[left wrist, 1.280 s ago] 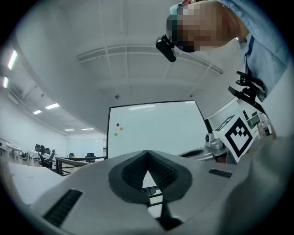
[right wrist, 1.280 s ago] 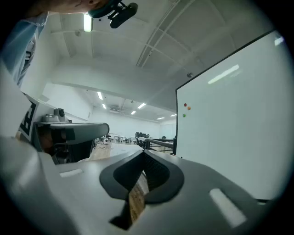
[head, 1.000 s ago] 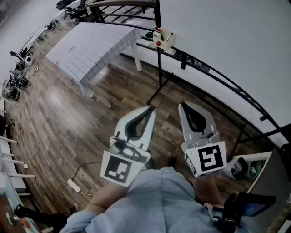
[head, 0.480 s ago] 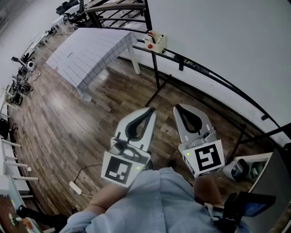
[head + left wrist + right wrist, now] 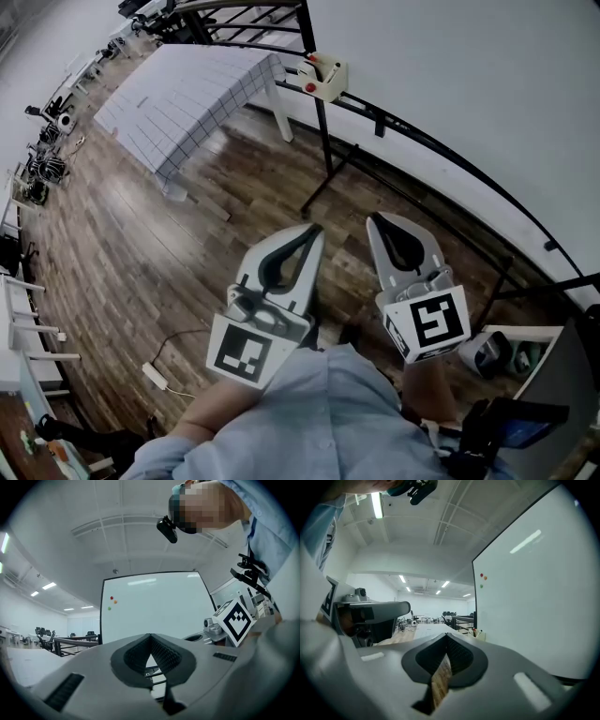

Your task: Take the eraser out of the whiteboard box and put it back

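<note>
Two grippers: left gripper [image 5: 309, 229], right gripper [image 5: 377, 218]. Jaws of both clenched, nothing between them. One box [image 5: 326, 77] on whiteboard [image 5: 469, 84], well apart from both; eraser indistinct. Three magnets [image 5: 111, 598]: red, orange, green.

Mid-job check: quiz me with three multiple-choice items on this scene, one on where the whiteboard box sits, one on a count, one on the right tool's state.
1. Where is the whiteboard box?
A. on the checked table
B. at the lower edge of the whiteboard
C. on the floor

2. How many coloured dots are on the whiteboard?
A. one
B. three
C. five

3. What state is the right tool in?
A. shut on the eraser
B. wide open
C. shut, holding nothing

Answers:
1 B: in the head view the box hangs on the black rail under the board, beyond both tools.
2 B: the left gripper view shows one red, one orange and one green dot.
3 C: in the right gripper view its jaws meet, and only floor shows through the gap.
</note>
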